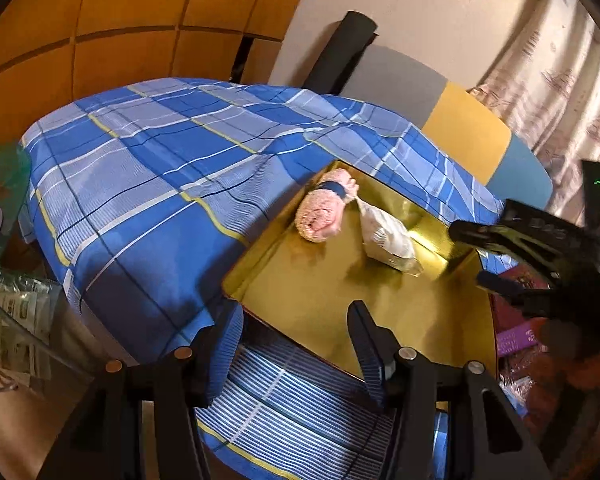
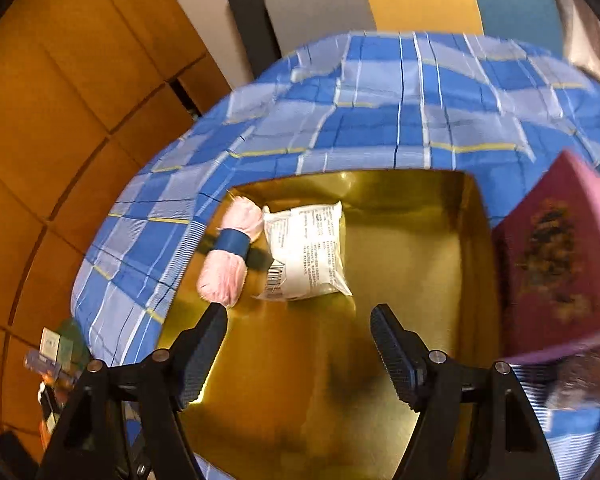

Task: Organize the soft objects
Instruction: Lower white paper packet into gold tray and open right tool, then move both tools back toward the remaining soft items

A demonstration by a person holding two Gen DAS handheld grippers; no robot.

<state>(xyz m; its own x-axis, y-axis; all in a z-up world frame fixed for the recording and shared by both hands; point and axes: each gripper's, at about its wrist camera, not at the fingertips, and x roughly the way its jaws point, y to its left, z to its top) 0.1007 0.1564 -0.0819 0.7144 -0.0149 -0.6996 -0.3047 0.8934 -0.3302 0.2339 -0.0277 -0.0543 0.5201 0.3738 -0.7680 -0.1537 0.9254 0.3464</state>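
We hold our left claw (image 1: pixel 290 346) angled downward, its jaws spread with nothing between them; our right claw (image 2: pixel 300 344) likewise tilts down, gaping and empty.

The place looks like a bedroom in a home. A bed (image 1: pixel 148 168) takes up most of both views, covered with a blue plaid sheet (image 2: pixel 400 120) crossed by white and yellow lines, and beside it run orange-brown wooden wardrobe panels (image 1: pixel 112 12) divided by dark seams. A patterned curtain (image 1: pixel 560 80) hangs at the far right of the left wrist view, a plain cream wall (image 1: pixel 412 8) stands behind the bed, and a glass-topped side table (image 1: pixel 4 184) sits at the bed's left edge.
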